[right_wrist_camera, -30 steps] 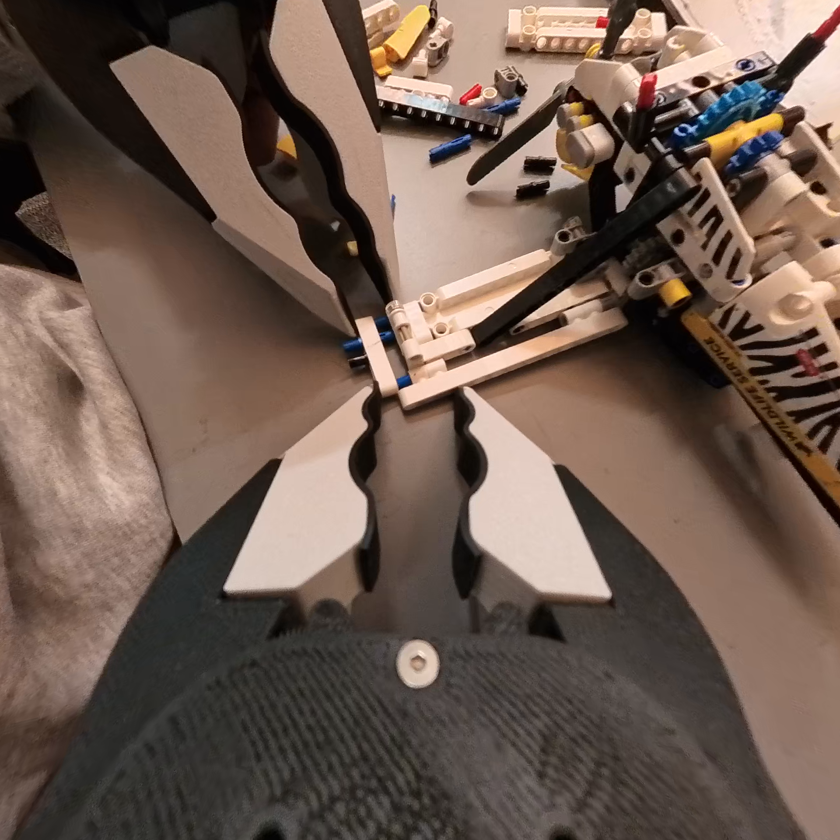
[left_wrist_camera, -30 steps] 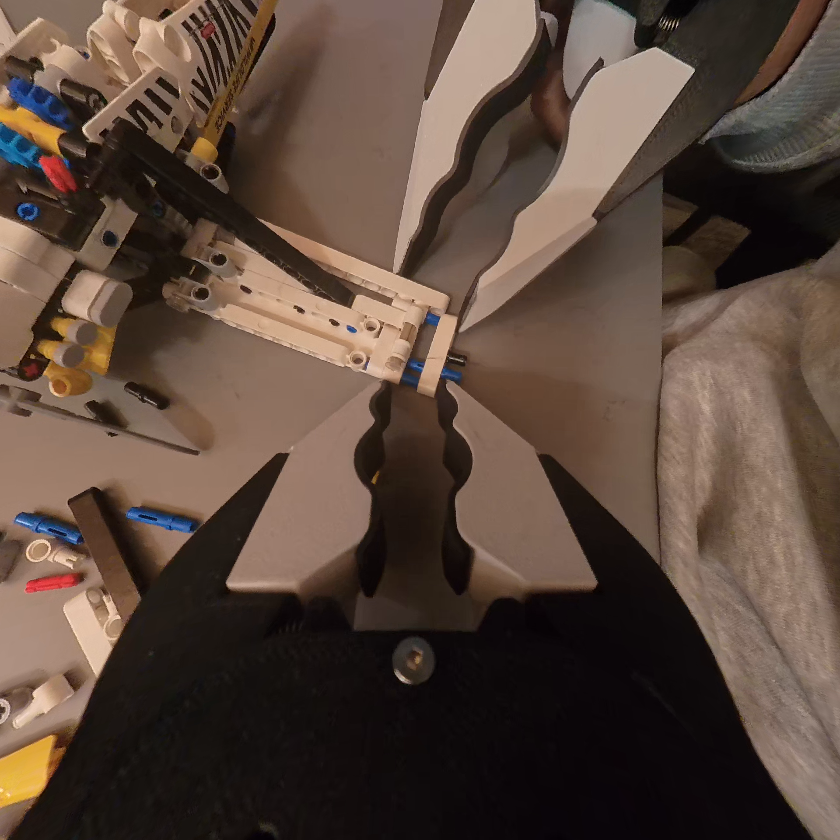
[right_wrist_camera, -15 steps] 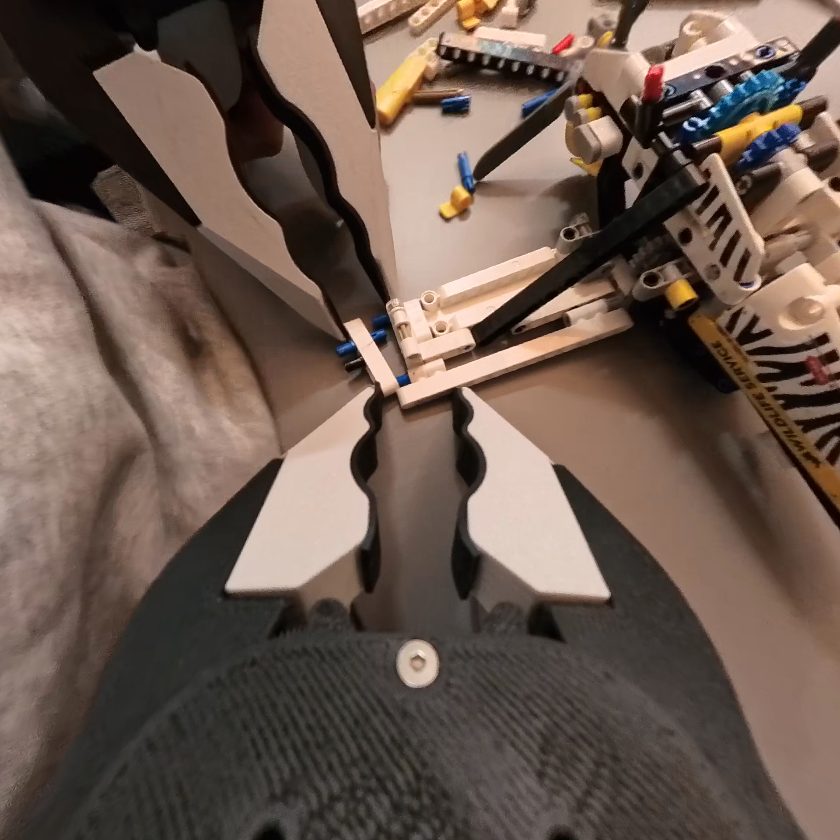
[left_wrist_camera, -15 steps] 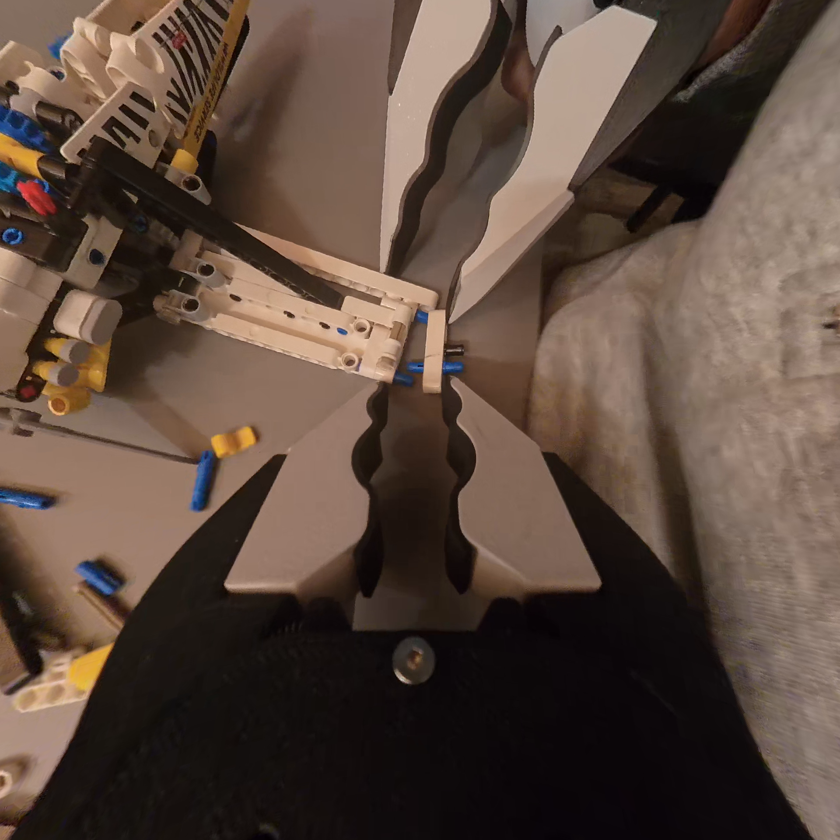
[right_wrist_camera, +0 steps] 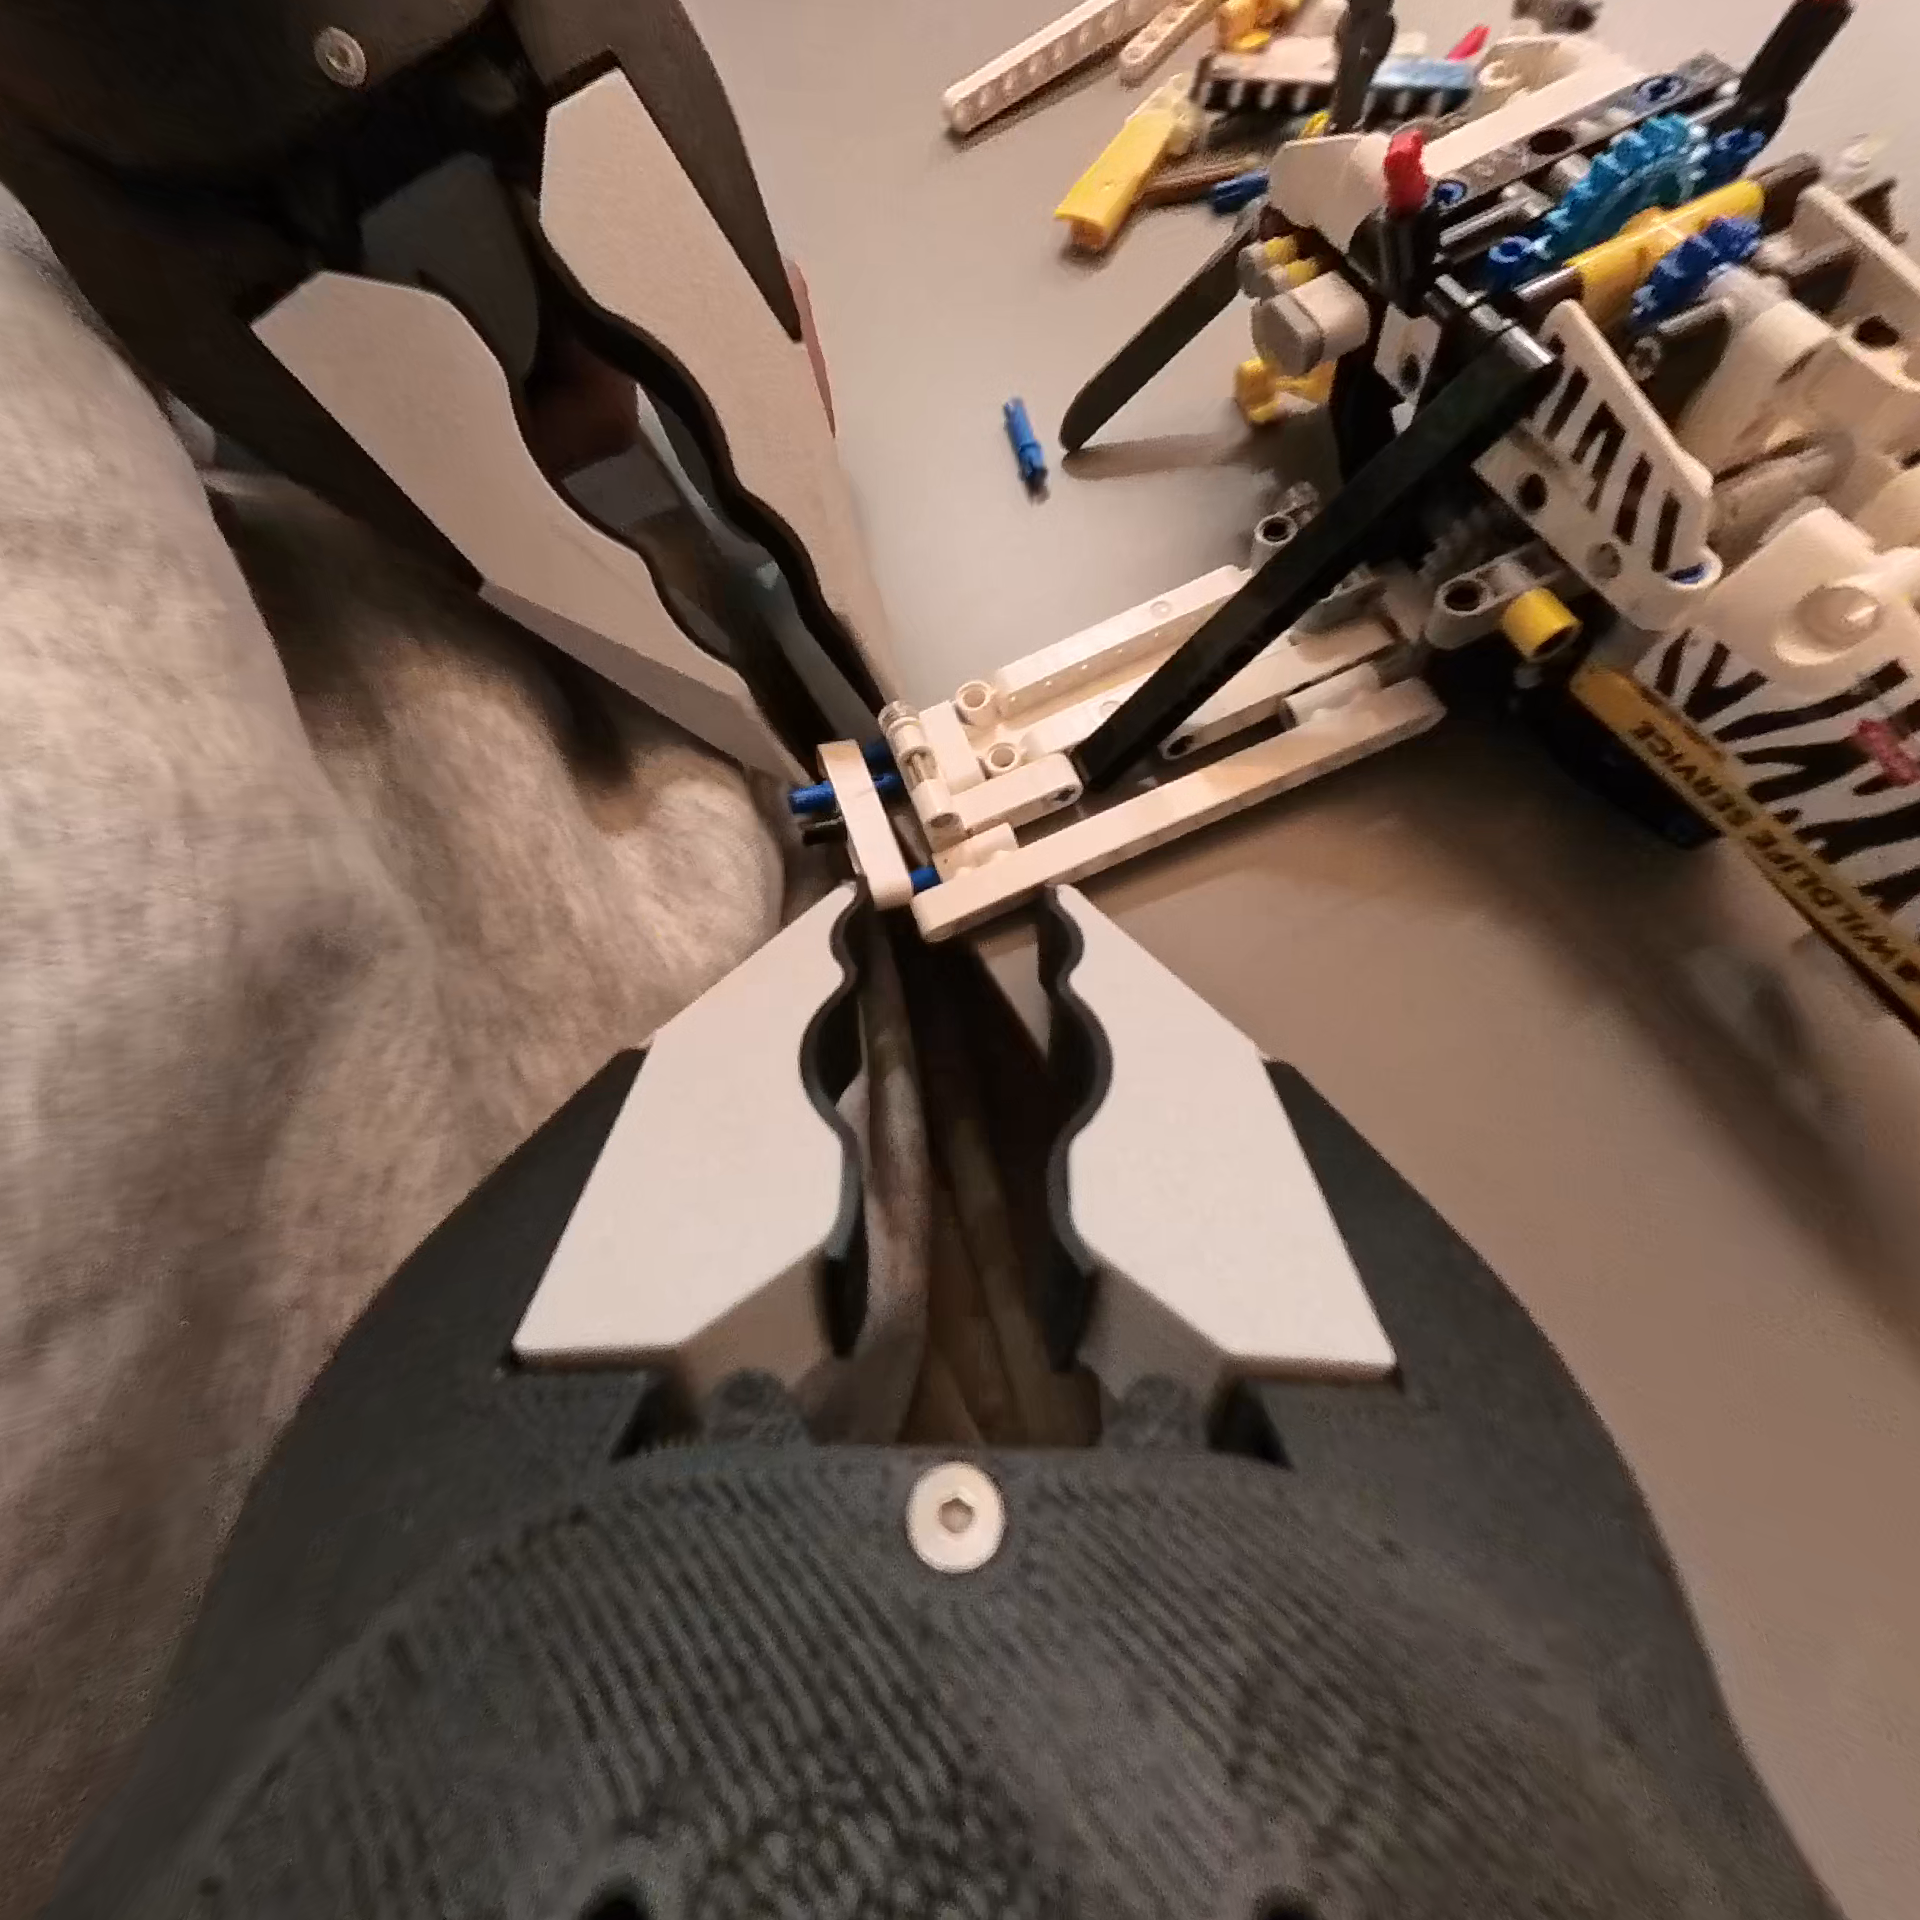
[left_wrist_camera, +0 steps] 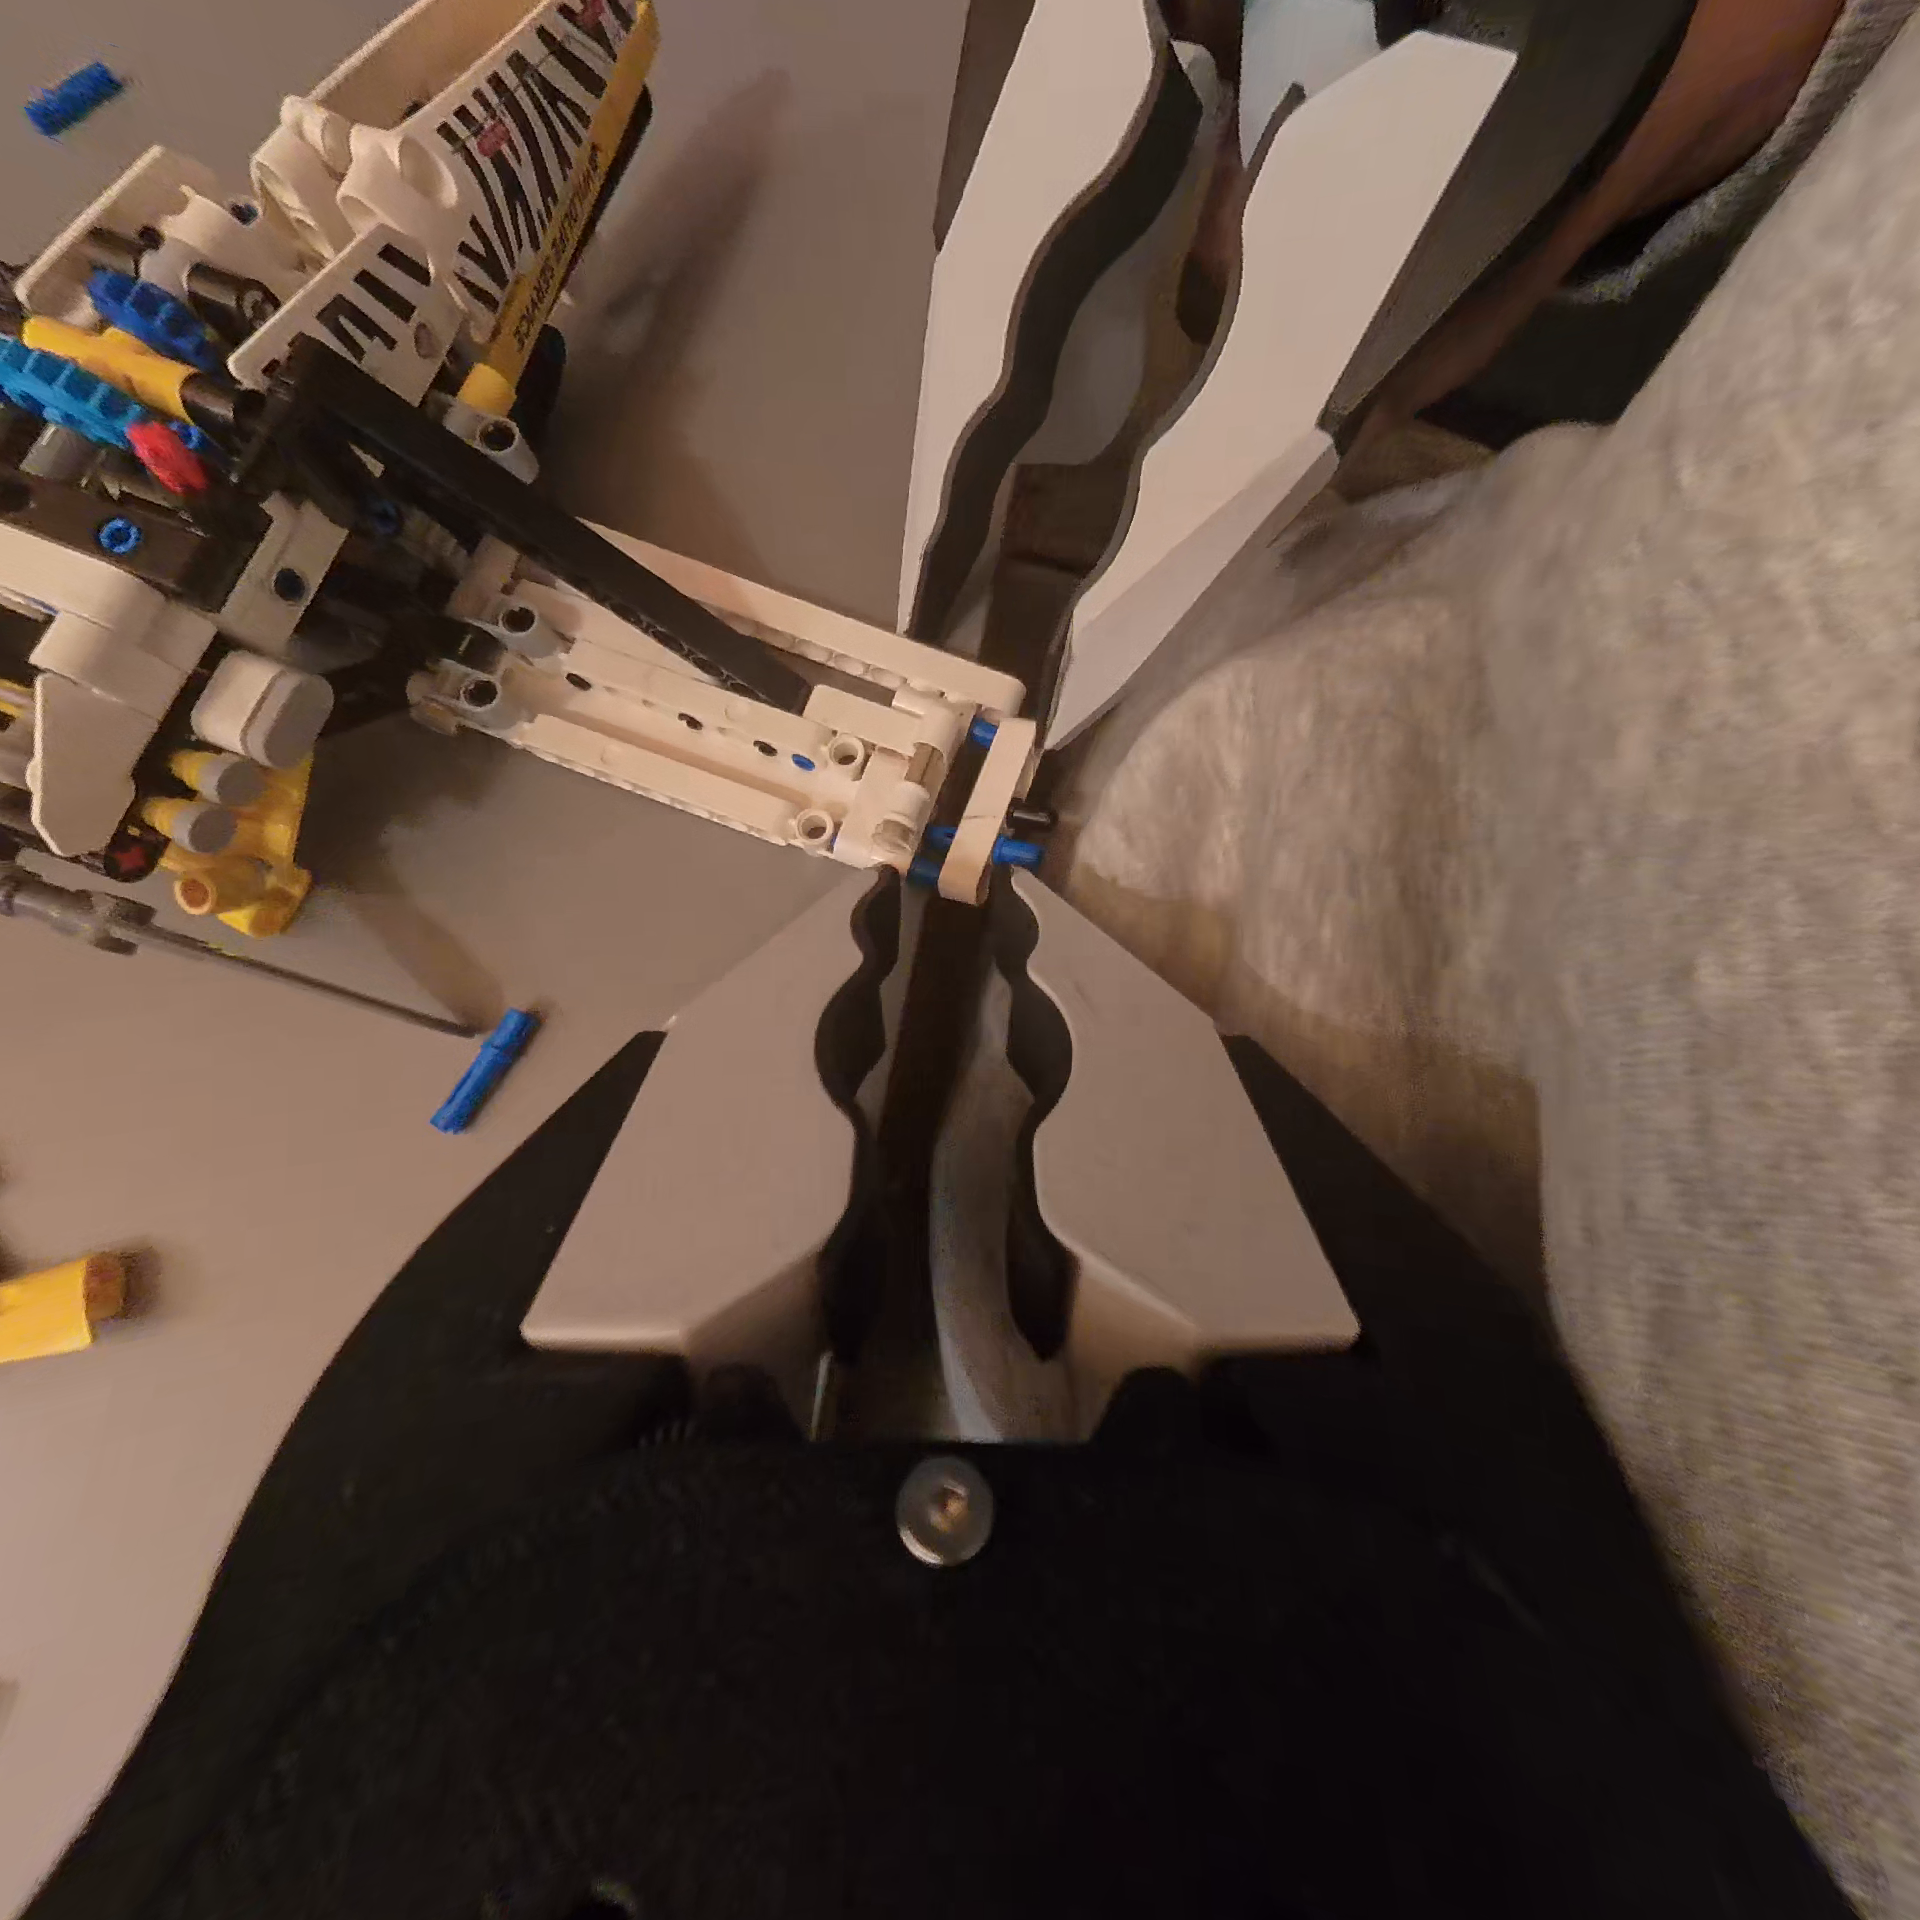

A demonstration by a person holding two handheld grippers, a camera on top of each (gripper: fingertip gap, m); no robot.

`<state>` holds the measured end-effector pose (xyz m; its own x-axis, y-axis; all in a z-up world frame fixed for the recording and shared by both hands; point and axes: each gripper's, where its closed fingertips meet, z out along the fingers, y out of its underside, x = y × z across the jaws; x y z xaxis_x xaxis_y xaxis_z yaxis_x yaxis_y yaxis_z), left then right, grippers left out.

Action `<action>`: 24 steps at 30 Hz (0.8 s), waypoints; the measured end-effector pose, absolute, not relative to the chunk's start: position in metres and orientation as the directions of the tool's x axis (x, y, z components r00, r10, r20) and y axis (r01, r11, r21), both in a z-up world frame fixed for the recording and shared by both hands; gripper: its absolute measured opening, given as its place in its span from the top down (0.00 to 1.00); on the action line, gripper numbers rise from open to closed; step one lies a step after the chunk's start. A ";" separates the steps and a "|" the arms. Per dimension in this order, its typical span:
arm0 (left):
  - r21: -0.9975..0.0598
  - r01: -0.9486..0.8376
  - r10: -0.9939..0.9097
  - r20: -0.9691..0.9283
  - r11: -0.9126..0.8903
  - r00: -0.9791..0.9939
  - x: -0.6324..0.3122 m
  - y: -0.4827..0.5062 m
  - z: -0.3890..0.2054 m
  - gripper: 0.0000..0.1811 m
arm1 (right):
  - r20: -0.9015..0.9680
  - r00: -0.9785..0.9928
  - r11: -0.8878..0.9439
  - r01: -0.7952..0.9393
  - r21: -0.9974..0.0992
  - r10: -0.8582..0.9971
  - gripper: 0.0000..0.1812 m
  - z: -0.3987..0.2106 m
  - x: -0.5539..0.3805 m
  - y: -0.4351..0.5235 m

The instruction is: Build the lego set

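The lego model (left_wrist_camera: 260,499), a white, black and yellow helicopter with zebra-striped panels, stands on the grey table (left_wrist_camera: 260,1195). Its white tail boom (left_wrist_camera: 717,717) reaches the table's edge. A small white beam (left_wrist_camera: 992,805) with blue pins sits across the boom's end, a small gap between them. My left gripper (left_wrist_camera: 948,883) is shut on that beam's near end. My right gripper (right_wrist_camera: 951,904) faces it from the other side and is shut on the boom's end (right_wrist_camera: 1122,842), right beside the small beam (right_wrist_camera: 868,821). Each gripper shows in the other's view, the right (left_wrist_camera: 987,675) and the left (right_wrist_camera: 821,748).
Grey fleece fabric (left_wrist_camera: 1507,935) lies past the table's edge, also in the right wrist view (right_wrist_camera: 260,831). Loose parts lie on the table: a blue pin (left_wrist_camera: 483,1070), a yellow piece (left_wrist_camera: 52,1304), another blue pin (right_wrist_camera: 1023,436), a yellow curved piece (right_wrist_camera: 1112,177), a long white beam (right_wrist_camera: 1039,73).
Both grippers and the boom's end have moved toward the table's edge, now over the grey fabric. The model has come along with them. A small gap has opened between small beam and boom.
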<state>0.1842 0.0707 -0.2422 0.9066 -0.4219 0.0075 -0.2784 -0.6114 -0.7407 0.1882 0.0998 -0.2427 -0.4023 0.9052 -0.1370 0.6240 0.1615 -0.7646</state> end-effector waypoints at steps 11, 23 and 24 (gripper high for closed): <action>-0.770 -0.294 -0.341 -0.105 -0.567 0.934 0.191 0.055 -0.248 0.84 | -0.035 -0.429 0.236 0.561 -0.793 0.903 0.81 -0.244 0.204 0.083; -0.798 -0.224 -0.348 -0.019 -0.560 0.937 0.188 0.050 -0.250 0.93 | -0.031 -0.415 0.205 0.511 -0.834 0.909 0.81 -0.243 0.211 0.094; -0.798 -0.220 -0.354 -0.009 -0.561 0.935 0.189 0.049 -0.250 0.93 | -0.042 -0.410 0.191 0.511 -0.838 0.911 0.82 -0.243 0.213 0.096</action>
<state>0.1887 0.0491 -0.2501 0.9351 -0.3541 -0.0090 -0.2201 -0.5610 -0.7980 0.2132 0.0961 -0.2432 -0.4101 0.9111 -0.0419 0.5107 0.1913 -0.8382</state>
